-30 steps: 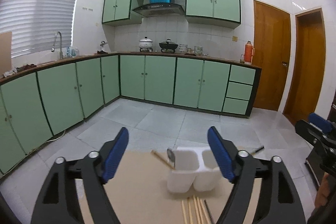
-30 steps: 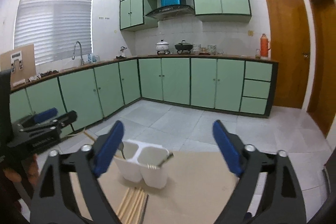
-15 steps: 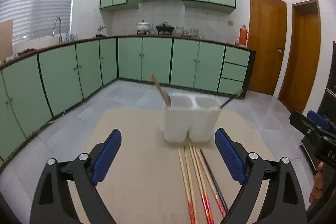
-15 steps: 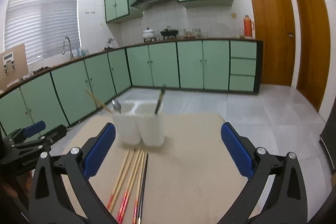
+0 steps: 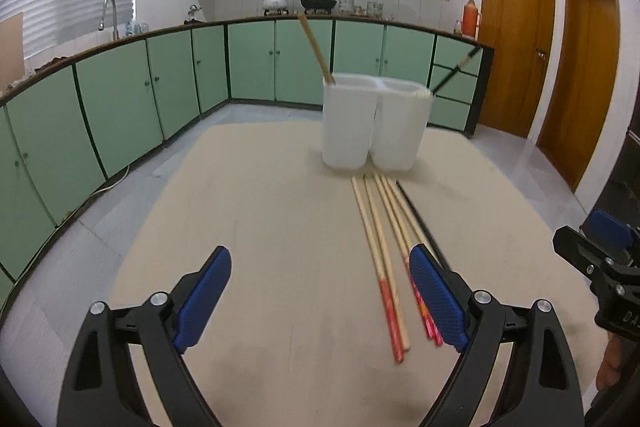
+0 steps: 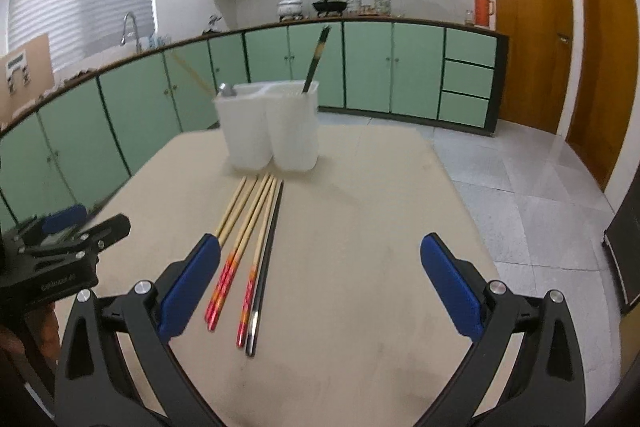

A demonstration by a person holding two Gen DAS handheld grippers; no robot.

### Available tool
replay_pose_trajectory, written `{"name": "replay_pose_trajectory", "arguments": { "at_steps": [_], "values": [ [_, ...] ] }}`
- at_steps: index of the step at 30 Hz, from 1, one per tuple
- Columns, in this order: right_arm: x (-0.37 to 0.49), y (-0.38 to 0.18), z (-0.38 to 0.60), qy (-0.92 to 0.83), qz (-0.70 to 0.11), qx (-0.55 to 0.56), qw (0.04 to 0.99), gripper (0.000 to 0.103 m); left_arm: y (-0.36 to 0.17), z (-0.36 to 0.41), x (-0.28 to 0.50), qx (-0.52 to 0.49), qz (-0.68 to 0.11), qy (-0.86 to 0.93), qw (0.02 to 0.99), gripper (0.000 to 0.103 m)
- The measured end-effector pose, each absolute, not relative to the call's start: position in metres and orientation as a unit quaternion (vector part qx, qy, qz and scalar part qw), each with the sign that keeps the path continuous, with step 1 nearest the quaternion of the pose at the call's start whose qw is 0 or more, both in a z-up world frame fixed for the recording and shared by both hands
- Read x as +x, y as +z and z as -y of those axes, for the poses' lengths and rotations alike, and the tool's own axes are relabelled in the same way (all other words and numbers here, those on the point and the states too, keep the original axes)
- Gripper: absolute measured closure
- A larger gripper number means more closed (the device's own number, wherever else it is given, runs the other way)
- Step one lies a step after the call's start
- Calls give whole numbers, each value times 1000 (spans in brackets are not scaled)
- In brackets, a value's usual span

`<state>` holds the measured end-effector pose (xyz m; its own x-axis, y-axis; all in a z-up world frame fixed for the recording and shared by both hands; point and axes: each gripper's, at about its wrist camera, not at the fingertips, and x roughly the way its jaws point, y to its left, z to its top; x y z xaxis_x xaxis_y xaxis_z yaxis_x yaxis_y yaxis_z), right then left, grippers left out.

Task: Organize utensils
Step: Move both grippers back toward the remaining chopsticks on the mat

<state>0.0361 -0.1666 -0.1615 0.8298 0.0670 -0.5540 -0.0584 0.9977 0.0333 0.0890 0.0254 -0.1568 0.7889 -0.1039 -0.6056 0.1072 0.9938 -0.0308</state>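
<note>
A white two-compartment holder (image 5: 376, 123) (image 6: 272, 131) stands at the far middle of the beige table (image 5: 260, 207) (image 6: 380, 187). A wooden chopstick (image 5: 314, 47) leans out of its left cup, beside a spoon (image 6: 228, 90). A dark chopstick (image 6: 314, 67) stands in the right cup. Several red-ended wooden chopsticks (image 5: 380, 239) (image 6: 244, 227) and one black chopstick (image 6: 268, 251) lie loose in front of the holder. My left gripper (image 5: 320, 255) hovers open just left of them, its right finger over their ends. My right gripper (image 6: 320, 243) hovers open just right of them, holding nothing.
Each gripper shows at the edge of the other's view, the right gripper (image 5: 600, 259) and the left gripper (image 6: 60, 239). Green kitchen cabinets (image 5: 120, 99) run along the left and back walls. Two wooden doors (image 5: 516, 51) stand at the right. The tiled floor (image 6: 520, 187) surrounds the table.
Both grippers have come down and tipped toward the table. The holder and loose chopsticks now fill the middle of both views. Both pairs of jaws stand slightly wider.
</note>
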Motion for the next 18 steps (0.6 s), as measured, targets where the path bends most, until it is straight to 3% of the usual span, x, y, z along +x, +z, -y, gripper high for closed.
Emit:
{"name": "replay_pose_trajectory", "arguments": {
  "at_steps": [7,11,18],
  "values": [
    [22,-178,156,48,-316,-8,948,7,-175,-27,78,3,-346,-54,937,14],
    [18,-194,152,43,-334,-5,942,24,-184,-23,71,5,-350,-55,935,15],
    [16,-210,145,40,-337,16,940,41,-196,-19,69,8,-346,-61,936,19]
  ]
}}
